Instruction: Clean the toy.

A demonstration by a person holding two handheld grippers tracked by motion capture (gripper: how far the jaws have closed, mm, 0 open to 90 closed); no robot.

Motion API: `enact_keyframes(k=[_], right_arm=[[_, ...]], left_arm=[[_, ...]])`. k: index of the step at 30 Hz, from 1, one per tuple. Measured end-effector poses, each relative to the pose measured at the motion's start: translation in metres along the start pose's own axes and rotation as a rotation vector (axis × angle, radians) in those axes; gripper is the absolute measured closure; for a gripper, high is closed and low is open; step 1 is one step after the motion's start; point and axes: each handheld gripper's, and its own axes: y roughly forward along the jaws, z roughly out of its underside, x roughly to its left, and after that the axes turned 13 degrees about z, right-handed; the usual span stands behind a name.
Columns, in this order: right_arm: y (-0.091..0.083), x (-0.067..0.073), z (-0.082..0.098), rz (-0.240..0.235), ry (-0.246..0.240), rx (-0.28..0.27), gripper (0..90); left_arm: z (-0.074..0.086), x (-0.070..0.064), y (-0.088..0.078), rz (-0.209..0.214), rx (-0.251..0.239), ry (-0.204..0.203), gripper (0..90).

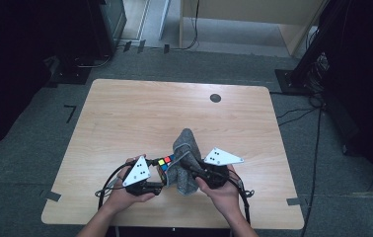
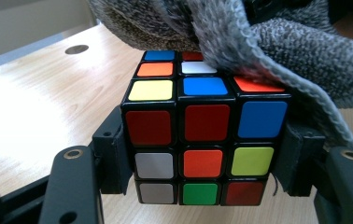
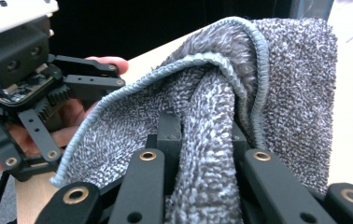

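A scrambled colour cube sits between the jaws of my left gripper, which is shut on its two sides just above the wooden table. In the high view the cube shows between both hands near the table's front edge, beside the left gripper. A grey knitted cloth is bunched between the jaws of my right gripper, shut on it. The cloth drapes over the cube's top far corner. In the high view the cloth hangs off the right gripper.
A small dark round hole marks the table's far right part. Black cables run over the grey carpet to the right, and dark stands sit at the back corners. The person's left hand and gripper body appear in the right gripper view.
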Motion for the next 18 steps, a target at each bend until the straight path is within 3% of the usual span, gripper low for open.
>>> enact_keyframes(k=[4,8,12,16,18], right_arm=[[-0.002,-0.008,0.0,0.036,0.017,0.018,76.6],[-0.008,-0.005,-0.004,0.0,0.052,-0.029,76.5],[-0.011,0.009,-0.012,-0.009,0.002,-0.057,76.2],[-0.005,0.002,-0.004,-0.021,0.058,-0.048,75.9],[-0.001,-0.002,0.001,-0.001,0.06,-0.006,75.6]], left_arm=[[-0.003,0.005,-0.008,0.008,-0.055,-0.04,34.4],[-0.002,0.007,-0.008,0.0,-0.03,-0.037,34.3],[-0.004,0.003,-0.005,0.026,-0.051,-0.029,34.3],[-0.004,0.0,-0.007,0.032,-0.061,-0.011,34.3],[-0.005,0.001,-0.011,0.05,-0.1,-0.024,34.3]])
